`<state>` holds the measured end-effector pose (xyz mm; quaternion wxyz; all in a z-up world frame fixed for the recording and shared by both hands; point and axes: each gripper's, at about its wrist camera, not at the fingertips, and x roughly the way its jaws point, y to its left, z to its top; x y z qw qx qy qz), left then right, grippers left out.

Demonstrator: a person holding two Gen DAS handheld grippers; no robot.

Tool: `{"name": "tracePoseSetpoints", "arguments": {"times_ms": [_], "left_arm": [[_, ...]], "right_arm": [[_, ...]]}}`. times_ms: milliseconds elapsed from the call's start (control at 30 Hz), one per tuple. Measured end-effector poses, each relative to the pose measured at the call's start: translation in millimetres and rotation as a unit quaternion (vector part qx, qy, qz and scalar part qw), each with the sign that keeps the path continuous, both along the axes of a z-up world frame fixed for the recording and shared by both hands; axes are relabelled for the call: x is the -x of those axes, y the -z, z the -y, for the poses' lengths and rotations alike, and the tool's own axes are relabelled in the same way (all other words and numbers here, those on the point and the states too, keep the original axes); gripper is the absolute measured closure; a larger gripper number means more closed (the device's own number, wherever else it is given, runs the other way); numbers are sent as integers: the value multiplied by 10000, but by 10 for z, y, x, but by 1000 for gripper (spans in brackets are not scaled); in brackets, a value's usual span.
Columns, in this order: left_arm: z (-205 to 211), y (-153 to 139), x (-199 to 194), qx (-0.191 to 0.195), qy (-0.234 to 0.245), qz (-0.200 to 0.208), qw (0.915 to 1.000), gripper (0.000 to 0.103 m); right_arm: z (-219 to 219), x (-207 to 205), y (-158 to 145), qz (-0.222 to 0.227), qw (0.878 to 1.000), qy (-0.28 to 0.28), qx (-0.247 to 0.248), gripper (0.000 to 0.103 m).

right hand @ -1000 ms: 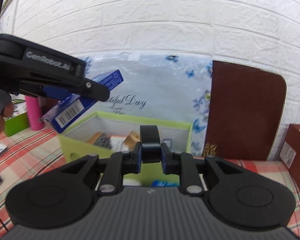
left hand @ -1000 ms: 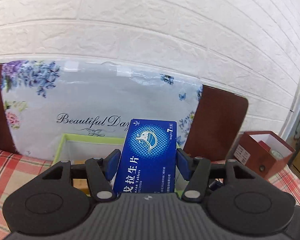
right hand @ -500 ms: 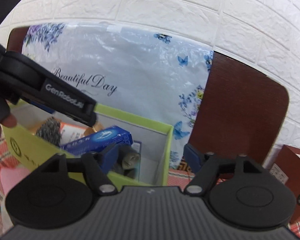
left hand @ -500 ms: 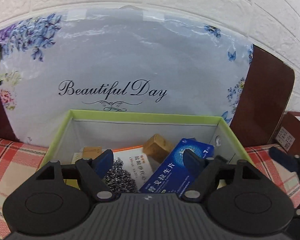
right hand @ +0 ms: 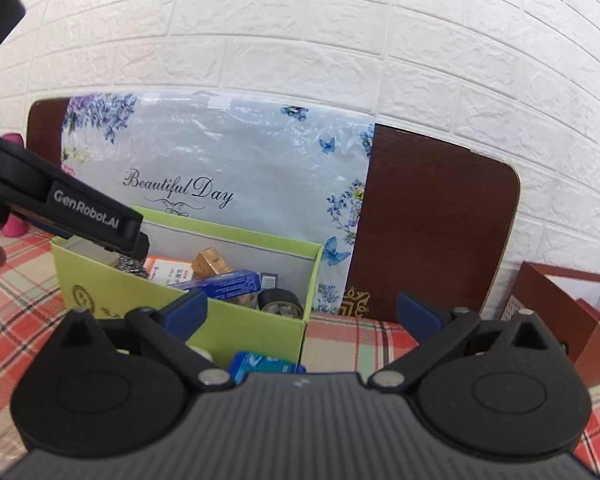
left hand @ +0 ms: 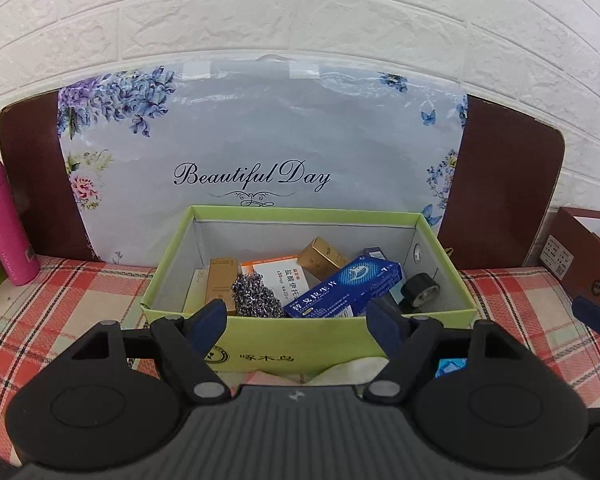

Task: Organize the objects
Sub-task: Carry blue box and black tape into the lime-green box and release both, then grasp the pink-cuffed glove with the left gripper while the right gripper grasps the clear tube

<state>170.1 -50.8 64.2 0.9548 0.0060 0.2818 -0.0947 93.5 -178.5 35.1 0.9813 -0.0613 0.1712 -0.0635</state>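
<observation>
Blue medicine carton [left hand: 342, 289] now lies released inside the green box [left hand: 308, 354] (tape roll [right hand: 280, 302] beside it); left tool [left hand: 298, 316] is spread empty, right tool [right hand: 302, 310] is opening, empty.

A lime-green cardboard box [left hand: 292, 354] is set on a red-and-white plaid tablecloth [left hand: 80, 292]. Inside it a blue dotted carton [left hand: 342, 290] is seen; behind it, a pale floral plastic bag [left hand: 260, 136]; left, a pink bottle [left hand: 4, 220].
</observation>
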Motion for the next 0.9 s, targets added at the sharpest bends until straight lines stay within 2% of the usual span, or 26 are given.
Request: {"name": "tracePoseSetpoints", "arguments": {"times_ms": [167,267,333,433,633,800,900], "left_arm": [[-11,-15,289,-11,105,-8,9999,23],[-35,-8,501,-157,303,41,9994,23],[-65,9,644,-265,326,82,9991,23],[-140,88,836,-212,364,42,9991,21],[-176,432,1165,2,800,-438,9958,21],[-78,737,1299,205,1436,-864,9856,21],[66,854,1281,114,1701,-974,9805,21]], "right_arm": [[55,353,-22,-43,10000,54,-47,0],[84,570,-20,-68,10000,15,-67,0],[103,732,12,-106,9999,13,-58,0],[133,933,98,-215,9997,48,-89,0],[231,1195,389,-599,9977,212,-251,0],[372,1346,552,-766,9949,457,-467,0],[454,1416,577,-751,9938,586,-575,0]]}}
